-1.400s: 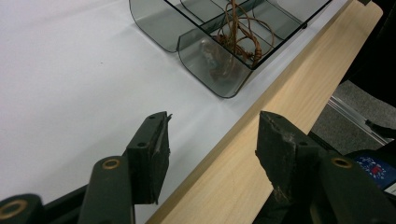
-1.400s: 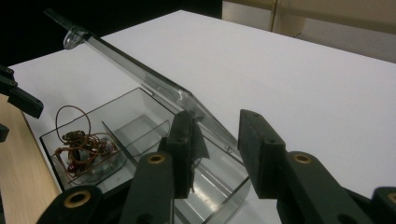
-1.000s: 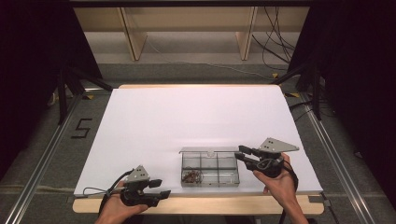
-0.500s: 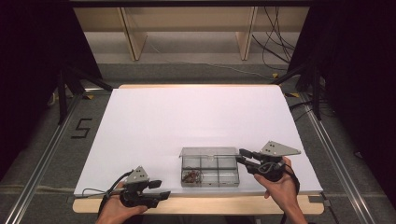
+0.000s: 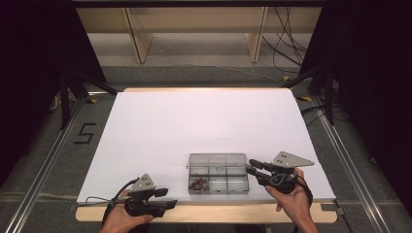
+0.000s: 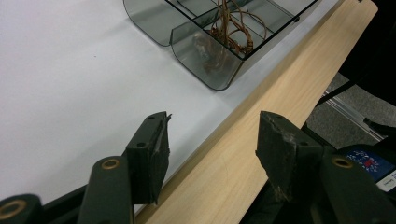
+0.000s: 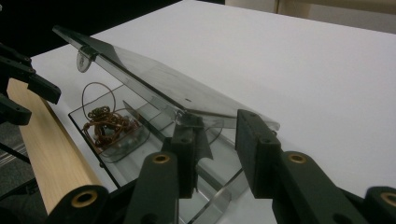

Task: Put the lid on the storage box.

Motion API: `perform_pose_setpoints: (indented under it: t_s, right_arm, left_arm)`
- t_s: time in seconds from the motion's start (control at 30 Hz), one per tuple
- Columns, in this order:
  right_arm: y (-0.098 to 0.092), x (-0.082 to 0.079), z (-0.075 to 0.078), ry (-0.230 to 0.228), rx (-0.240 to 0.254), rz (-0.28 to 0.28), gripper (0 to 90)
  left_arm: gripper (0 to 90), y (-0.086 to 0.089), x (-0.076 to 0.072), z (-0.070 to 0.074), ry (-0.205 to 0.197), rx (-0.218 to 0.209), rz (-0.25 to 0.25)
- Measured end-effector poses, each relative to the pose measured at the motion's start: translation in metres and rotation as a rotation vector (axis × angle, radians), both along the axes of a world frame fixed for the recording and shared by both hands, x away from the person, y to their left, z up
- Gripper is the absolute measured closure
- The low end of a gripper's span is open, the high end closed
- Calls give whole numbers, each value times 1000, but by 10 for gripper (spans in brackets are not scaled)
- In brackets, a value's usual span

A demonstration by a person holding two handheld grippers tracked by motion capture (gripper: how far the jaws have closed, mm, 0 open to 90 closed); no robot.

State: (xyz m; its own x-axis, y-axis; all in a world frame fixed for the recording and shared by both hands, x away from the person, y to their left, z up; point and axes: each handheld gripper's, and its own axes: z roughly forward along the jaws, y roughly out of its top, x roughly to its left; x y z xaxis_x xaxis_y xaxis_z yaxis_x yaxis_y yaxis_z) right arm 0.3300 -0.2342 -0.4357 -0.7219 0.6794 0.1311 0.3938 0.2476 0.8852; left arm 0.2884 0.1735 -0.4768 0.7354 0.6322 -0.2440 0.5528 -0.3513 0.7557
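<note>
A clear plastic compartment box (image 5: 232,184) sits near the table's front edge. Coiled brown wire (image 5: 199,183) lies in its front left compartment. In the right gripper view the box's lid (image 7: 154,79) stands tilted up over the wire (image 7: 109,123), and its near edge rests on one jaw. My right gripper (image 5: 252,167) (image 7: 212,135) is at the box's right end with its jaws apart and not pressing on the lid. My left gripper (image 5: 167,196) (image 6: 212,126) is open over the wooden edge, left of the box (image 6: 210,60), with nothing between its jaws.
A white sheet (image 5: 194,121) covers the table, and a wooden strip (image 5: 218,211) runs along the front. Metal rails (image 5: 43,170) flank the table on both sides. Wooden shelving (image 5: 194,29) and loose cables (image 5: 286,43) lie beyond the far edge.
My right gripper has drifted slightly toward the front edge at the box's right end. The left gripper has stayed put.
</note>
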Motion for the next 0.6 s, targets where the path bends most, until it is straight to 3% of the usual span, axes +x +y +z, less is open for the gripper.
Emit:
perform_pose_setpoints:
  t_s: [0.03, 0.07, 0.17, 0.27, 0.3, 0.4, 0.43, 0.47, 0.53, 0.57, 0.6]
  right_arm:
    - [0, -2, 0, 15, 0, -15, 704]
    - [-1, -1, -1, -7, -16, -2, 706]
    - [-1, -3, -2, 5, -9, 3, 707]
    - [-1, -6, -3, -7, -28, -12, 707]
    - [0, -8, -3, 33, -21, -15, 707]
    - [-3, -6, -7, -18, -44, 5, 711]
    - [-2, -8, -8, 23, -23, 1, 711]
    - [-1, -9, -9, 33, -13, 1, 711]
    - [-2, -11, -9, 42, -29, 1, 711]
    - [-3, -8, -10, 8, -38, 15, 714]
    - [-2, -10, -11, 38, -23, 6, 717]
  left_arm:
    - [434, 0, 0, 0, 4, 3, -2]
    - [434, 0, 0, 0, 5, 10, -2]
    - [435, -1, -1, 0, 16, -13, 10]
    - [434, 0, -1, 0, 3, 10, -2]
    - [433, 1, -1, 0, 1, 24, -7]
    - [432, 0, -1, 0, 5, 16, 0]
    - [432, -1, -2, 0, 7, 1, 2]
    - [432, -1, -2, 0, 6, 0, 2]
    - [433, -1, -2, 0, 3, 0, 2]
    - [433, 1, -1, 0, 1, 25, -6]
    - [433, 0, -2, -1, 5, 8, -2]
